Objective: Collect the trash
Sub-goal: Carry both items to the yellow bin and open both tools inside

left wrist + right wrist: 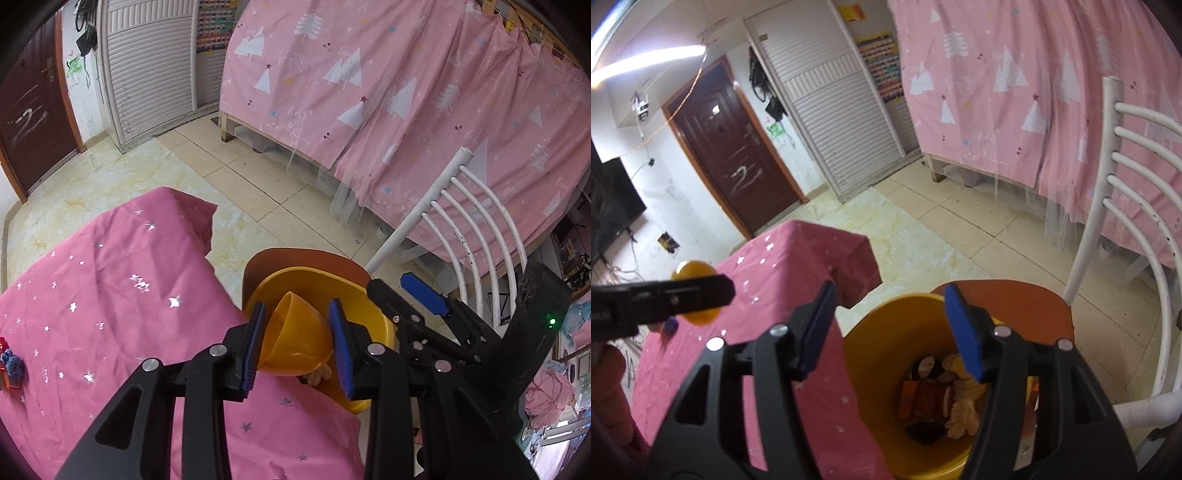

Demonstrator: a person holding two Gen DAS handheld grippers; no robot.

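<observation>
so the thing that matters here: the small orange bowl (pixel 295 334) pinched in the left tool (pixel 297 345) sits right over the mouth of the yellow bucket (pixel 886 332), tipped so its open side faces roughly 11 o'clock in the left wrist view. the bucket stands on a brown chair seat (pixel 1027 306) just past the edge of the pink star-print bench (pixel 110 295), at about 5 o'clock from the bench's middle. my guess is the bowl needs tipping further so anything in it drops straight down, though i can't see whether there's anything left inside.

left tool: its blue pads are pressed onto the bowl's two sides, a narrow grip, bowl clearly held off the bench.

right tool (pixel 890 332): spread about halfway, nothing between the pads, hanging right above the bucket opening. looks like it's done its drop. down in the bucket there's a pile of trash (pixel 942 398), brownish wrappers, something dark, a pale fuzzy bit.

both hands are basically at the bucket, the right one more squarely over it. over at 9 o'clock on the bench there's a little blue and red item (pixel 11 363) lying loose, could be next, can't tell what it is.
</observation>
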